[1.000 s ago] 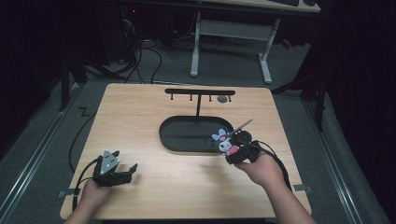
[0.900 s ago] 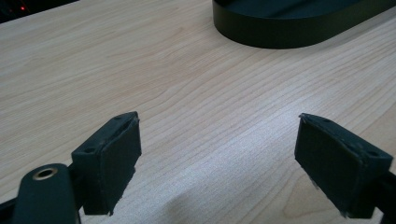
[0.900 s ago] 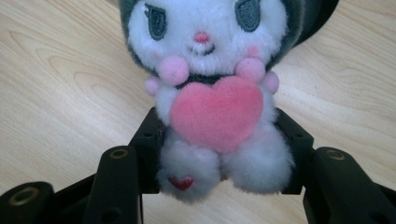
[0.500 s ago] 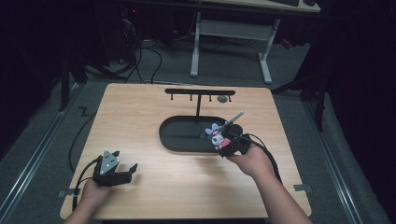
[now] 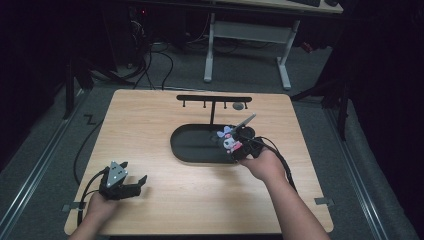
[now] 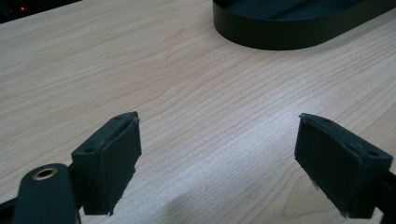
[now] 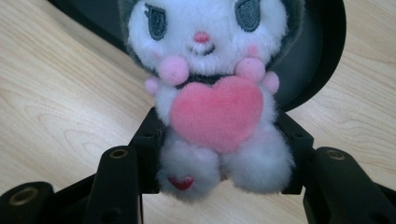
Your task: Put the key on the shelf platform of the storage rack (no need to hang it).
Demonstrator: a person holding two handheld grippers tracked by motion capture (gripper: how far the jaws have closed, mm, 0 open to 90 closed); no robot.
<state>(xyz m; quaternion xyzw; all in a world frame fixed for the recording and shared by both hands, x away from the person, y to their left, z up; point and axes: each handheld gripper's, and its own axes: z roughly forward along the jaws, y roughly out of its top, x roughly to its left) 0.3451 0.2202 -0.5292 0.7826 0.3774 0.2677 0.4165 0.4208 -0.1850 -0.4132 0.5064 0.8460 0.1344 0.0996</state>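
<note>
My right gripper [image 5: 234, 146] is shut on a small white plush toy [image 7: 212, 88] that holds a pink heart; both jaws press its lower body. In the high view the plush toy [image 5: 229, 140] hangs over the right end of the black oval tray [image 5: 192, 145]. Behind the tray stands a black hook rack [image 5: 213, 100] with a thin post. My left gripper [image 5: 134, 184] rests near the table's front left corner, jaws open with bare wood between them. In the left gripper view its gripper [image 6: 219, 163] points toward the tray [image 6: 280, 35].
The wooden table [image 5: 150, 125] has edges close on all sides. A cable [image 5: 82, 150] trails off its left side. A round dark disc [image 5: 239, 106] hangs at the rack's right. A white desk frame [image 5: 247, 32] stands on the floor beyond.
My right gripper has carried the plush toy leftward, from beside the tray's right edge to over its right end. The left gripper has stayed put.
</note>
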